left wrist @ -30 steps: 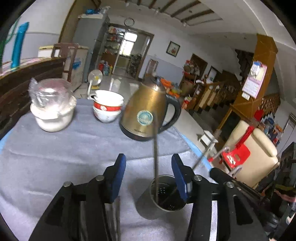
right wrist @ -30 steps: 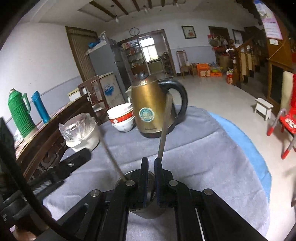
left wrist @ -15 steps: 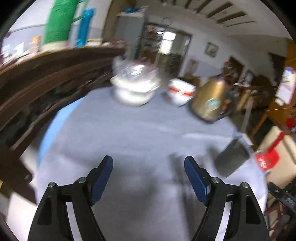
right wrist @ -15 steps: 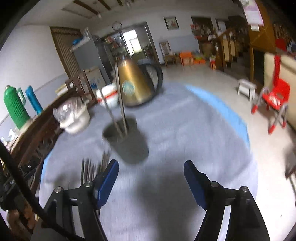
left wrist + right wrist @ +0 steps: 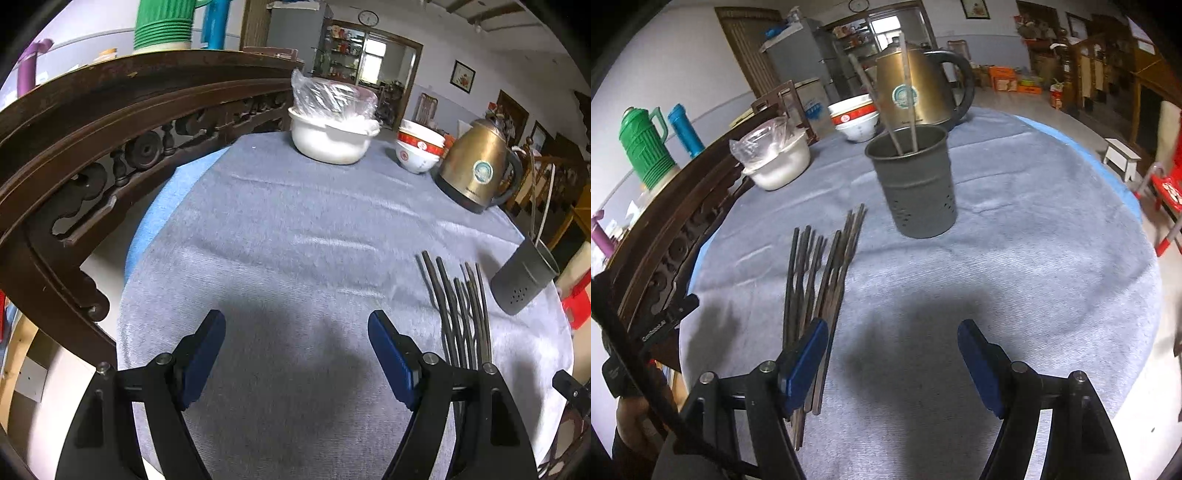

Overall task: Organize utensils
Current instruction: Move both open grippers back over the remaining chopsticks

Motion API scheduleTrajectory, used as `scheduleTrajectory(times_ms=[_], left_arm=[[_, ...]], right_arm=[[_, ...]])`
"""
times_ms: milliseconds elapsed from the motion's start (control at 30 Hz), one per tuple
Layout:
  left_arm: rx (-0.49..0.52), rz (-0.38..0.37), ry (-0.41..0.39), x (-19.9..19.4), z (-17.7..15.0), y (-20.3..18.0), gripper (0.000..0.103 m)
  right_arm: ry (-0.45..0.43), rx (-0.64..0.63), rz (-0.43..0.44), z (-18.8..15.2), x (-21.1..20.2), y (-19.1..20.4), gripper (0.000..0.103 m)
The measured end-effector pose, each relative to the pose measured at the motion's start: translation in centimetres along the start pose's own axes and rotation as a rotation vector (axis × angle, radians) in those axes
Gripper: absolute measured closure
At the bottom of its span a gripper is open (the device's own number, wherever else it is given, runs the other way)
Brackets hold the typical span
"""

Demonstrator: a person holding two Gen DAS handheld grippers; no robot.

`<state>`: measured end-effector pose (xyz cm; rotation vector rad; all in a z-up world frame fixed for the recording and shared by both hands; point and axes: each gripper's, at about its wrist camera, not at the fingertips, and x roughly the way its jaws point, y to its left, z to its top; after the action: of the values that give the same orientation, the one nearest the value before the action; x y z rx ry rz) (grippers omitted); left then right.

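Your fingers (image 5: 805, 354) on both grippers stand wide and empty. The chopstick bundle (image 5: 820, 280) lies lengthwise just beside your right gripper (image 5: 892, 356), left of its gap; your left gripper (image 5: 297, 354) hovers farther off.

The right gripper (image 5: 892, 352), black-armed with blue pads, fills the bottom of the frame; its jaws have just been opening and now stand wide apart over bare grey cloth (image 5: 1015, 266), nothing between them. At centre left a bundle of dark metal chopsticks (image 5: 820, 273) lies flat on the cloth, its near ends passing under the left blue pad (image 5: 805, 360). Above centre stands a dark grey perforated metal holder (image 5: 916, 184), upright, with two chopsticks leaning inside it. Behind it sits a brass-coloured kettle with a black handle (image 5: 916, 92). Stacked red-and-white bowls (image 5: 855, 118) lie to its left, and a white bowl covered with clear plastic (image 5: 779, 158) further left.
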<state>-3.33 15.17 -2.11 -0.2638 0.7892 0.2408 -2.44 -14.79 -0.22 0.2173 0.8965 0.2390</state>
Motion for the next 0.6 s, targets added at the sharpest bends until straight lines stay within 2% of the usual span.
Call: scheduleTrajectory(times_ms=[333,500,600], left_arm=[[0.058,0.016,0.036,0.9,-0.3,-1.7,0.023],[0.066,-0.003,0.07,1.8,-0.1,-2.4,0.023],[0.081,-0.021,0.076,1.9,0.0,-2.9,0.023]], right_arm=[[0.034,0.029,0.046,0.1,0.9,-0.8,0.026],[0.107,0.019,0.121,0.9,2.3,-0.2,0.028],[0.138,-0.002,0.163,1.9,3.3,0.8,0.04]])
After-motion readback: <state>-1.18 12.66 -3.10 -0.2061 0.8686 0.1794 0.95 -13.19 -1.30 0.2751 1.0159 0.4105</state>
